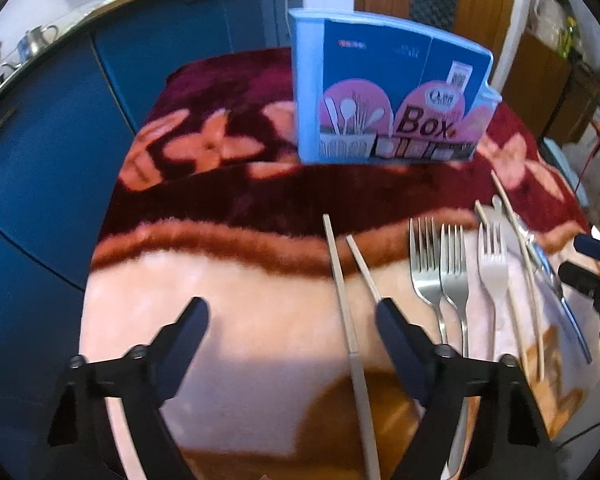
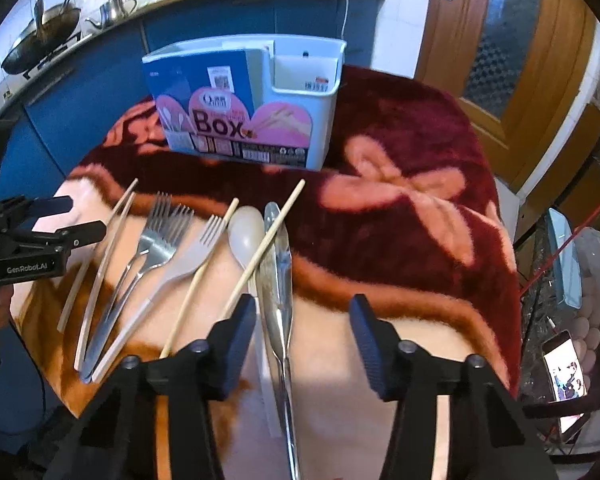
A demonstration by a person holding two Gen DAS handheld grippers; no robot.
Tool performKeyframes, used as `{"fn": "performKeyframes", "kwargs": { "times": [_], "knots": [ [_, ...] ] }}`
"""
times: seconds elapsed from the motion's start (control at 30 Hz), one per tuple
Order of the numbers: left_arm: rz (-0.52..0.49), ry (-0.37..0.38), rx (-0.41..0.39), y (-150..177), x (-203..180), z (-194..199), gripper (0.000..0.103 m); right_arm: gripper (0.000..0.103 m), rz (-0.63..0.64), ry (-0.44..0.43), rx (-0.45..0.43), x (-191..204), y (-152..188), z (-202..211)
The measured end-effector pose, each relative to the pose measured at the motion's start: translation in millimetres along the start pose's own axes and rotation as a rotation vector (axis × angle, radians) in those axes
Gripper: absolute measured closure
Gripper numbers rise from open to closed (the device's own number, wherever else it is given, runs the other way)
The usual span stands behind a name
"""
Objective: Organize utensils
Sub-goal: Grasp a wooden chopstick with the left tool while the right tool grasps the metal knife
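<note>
**Both grippers over the utensil row, nothing gripped**

My left gripper [image 1: 292,316] hangs over bare pink blanket [image 1: 228,292], jaws apart, empty. Its right finger sits just beside two pale chopsticks [image 1: 342,280]; whether it touches them I can't tell. Free room lies to its left up to the blanket's edge, where the blue cabinet [image 1: 40,168] starts.

My right gripper [image 2: 303,316] straddles the metal knife [image 2: 278,280], jaws apart around it, pads clear of the blade on both sides. So released, not clenched. Right of it, the dark red blanket is open all the way to the table edge.

The utensils lie in one row across the near blanket: two metal forks [image 2: 160,236] overlapping, a pale plastic fork [image 2: 188,256], a pale spoon [image 2: 246,232], and two wooden chopsticks [image 2: 260,252], one laid slantwise over the spoon and knife. The box [image 2: 244,104] stands upright behind the row, well apart from it, with a clear strip of blanket between. From the right wrist view I see its open top and a smaller inner compartment on the right; the inside is mostly hidden.

Cut off or unclear: the handle ends of the knife and spoon pass under the right gripper's fingers. The left wrist view is blurred, so the far-right items merge. A phone [image 2: 564,380] sits off the table, bottom right.
</note>
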State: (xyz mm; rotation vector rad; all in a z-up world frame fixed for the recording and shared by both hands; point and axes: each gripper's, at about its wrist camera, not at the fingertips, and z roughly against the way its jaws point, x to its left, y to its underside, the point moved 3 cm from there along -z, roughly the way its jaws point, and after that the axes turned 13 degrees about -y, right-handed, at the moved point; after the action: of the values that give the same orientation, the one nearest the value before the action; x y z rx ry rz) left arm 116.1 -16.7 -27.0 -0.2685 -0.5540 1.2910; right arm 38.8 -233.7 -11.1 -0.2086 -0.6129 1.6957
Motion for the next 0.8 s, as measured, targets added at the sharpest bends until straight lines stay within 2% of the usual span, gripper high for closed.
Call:
{"fn": "performKeyframes", "kwargs": {
  "times": [0.17,0.33,0.5,0.67,0.8],
  "knots": [
    [-0.032,0.056,0.074,3.8,-7.6,-13.7,0.037,0.064,-0.005,-0.013,0.062,-4.8,-1.9,-7.0],
    [-0.038,0.067,0.075,5.2,-8.6,-16.9,0.039,0.072,-0.028,-0.061,0.125,-8.7,0.8,-19.7],
    [-0.053,0.074,0.089,3.8,-9.9,-19.0,0.040,0.082,-0.023,-0.072,0.126,-8.5,-2.7,-26.5],
    [-0.067,0.087,0.096,2.0,-10.6,-19.5,0.045,0.085,0.017,-0.059,0.120,-3.1,-5.3,-30.0],
    [-0.075,0.078,0.102,2.0,-12.6,-19.3,0.045,0.085,0.041,-0.038,0.114,0.8,-5.2,-30.7]
  ]
}}
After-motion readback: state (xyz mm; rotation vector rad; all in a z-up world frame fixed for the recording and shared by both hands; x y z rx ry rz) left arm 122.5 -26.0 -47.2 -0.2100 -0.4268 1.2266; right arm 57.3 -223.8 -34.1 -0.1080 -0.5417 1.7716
